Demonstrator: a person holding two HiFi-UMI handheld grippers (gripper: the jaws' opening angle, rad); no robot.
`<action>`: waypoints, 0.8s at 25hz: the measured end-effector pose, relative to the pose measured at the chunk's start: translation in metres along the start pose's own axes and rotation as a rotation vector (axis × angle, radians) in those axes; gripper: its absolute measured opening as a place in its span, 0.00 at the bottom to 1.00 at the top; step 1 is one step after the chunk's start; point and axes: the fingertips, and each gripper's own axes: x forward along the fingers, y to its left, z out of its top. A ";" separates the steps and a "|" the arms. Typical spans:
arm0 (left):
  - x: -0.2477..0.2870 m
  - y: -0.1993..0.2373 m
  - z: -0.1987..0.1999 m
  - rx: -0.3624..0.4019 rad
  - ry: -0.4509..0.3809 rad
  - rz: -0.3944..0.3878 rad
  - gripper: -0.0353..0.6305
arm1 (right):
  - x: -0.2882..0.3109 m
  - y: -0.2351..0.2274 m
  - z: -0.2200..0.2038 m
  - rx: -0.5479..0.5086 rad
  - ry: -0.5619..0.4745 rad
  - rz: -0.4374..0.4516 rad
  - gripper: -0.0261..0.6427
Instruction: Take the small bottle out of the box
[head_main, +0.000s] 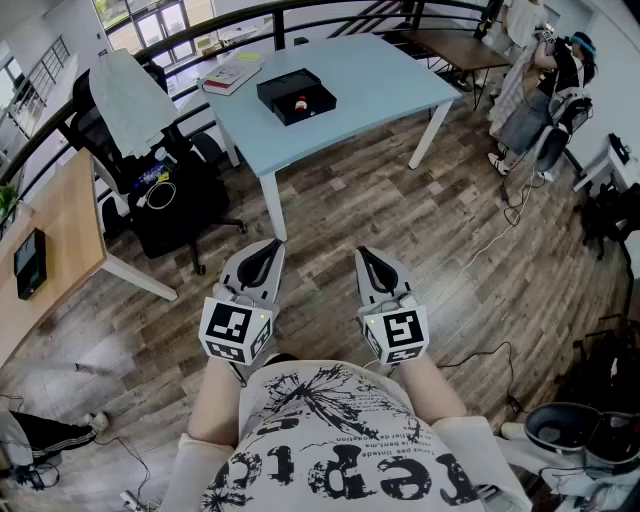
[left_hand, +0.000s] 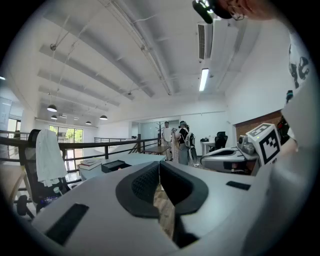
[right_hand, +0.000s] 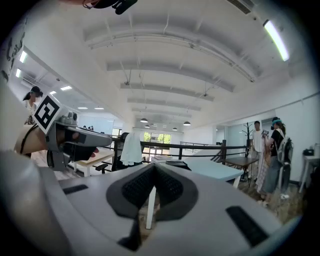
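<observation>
Nothing done yet — the small bottle (head_main: 299, 101), a tiny red-and-white shape, sits inside the black box (head_main: 283, 88), a shallow open rectangular tray on the smooth pale blue table (head_main: 385, 75), well apart from both tools. The left gripper (head_main: 268, 247) and right gripper (head_main: 363, 254) hang near the person's body over the wood-plank floor (head_main: 400, 210), each with ribbed dark pads pressed together at the tips, nothing between them. Everything lies ahead: approach, reach, grip, lift.

Head view looks down; level gripper views share the table (head_main: 390, 75).
</observation>
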 end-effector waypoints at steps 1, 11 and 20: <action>-0.001 -0.002 0.000 0.002 -0.003 -0.002 0.09 | -0.001 0.001 0.000 -0.010 -0.002 0.001 0.05; -0.004 -0.008 -0.007 -0.012 0.000 0.013 0.09 | -0.007 -0.001 -0.007 0.008 -0.009 0.001 0.05; 0.027 -0.004 -0.026 -0.044 0.034 0.015 0.09 | 0.010 -0.028 -0.045 0.051 0.062 -0.036 0.06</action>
